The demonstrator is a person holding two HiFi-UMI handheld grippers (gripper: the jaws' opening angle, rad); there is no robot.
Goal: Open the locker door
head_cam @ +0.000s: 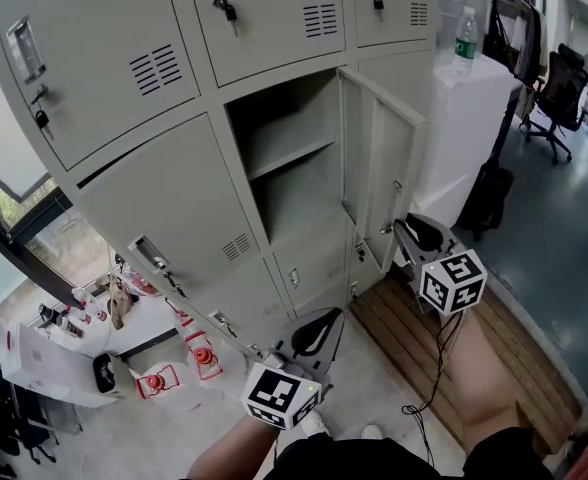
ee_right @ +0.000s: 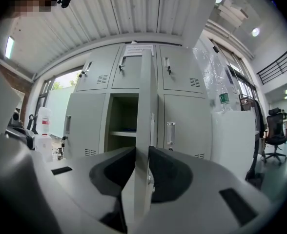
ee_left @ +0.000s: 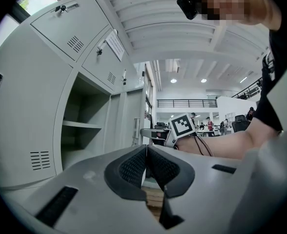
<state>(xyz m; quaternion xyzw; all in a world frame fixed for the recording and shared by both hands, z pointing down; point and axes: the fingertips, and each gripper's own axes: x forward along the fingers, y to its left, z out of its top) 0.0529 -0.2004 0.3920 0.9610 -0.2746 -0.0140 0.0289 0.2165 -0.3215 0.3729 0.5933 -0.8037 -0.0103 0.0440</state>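
At the middle column of the locker bank (head_cam: 124, 198), head view: one compartment (head_cam: 274, 183) stands open just above frame centre, grey inside, with a single shelf (head_cam: 294, 155) across it. The locker door (head_cam: 379, 173) is swung out at 3 o'clock of that opening, inner face toward the camera. Right gripper (head_cam: 406, 230) sits at 4 o'clock of frame centre, at the door's lower free edge. The right gripper view shows the door edge-on, running upright between the two pads with both pads against its faces, so this gripper is clamped on the door. Left gripper (head_cam: 314, 333) is at 6 o'clock, low in frame, well apart from the door. The left gripper view shows its pads meeting at the tips with nothing between them, so it is closed and empty. Neighbouring doors are shut; a key (head_cam: 226, 9) hangs in the lock at 12 o'clock. A white cabinet (head_cam: 469, 128) with a bottle (head_cam: 464, 38) on top stands at 2 o'clock. Wooden slats (head_cam: 414, 343) lie on the floor at 5 o'clock.
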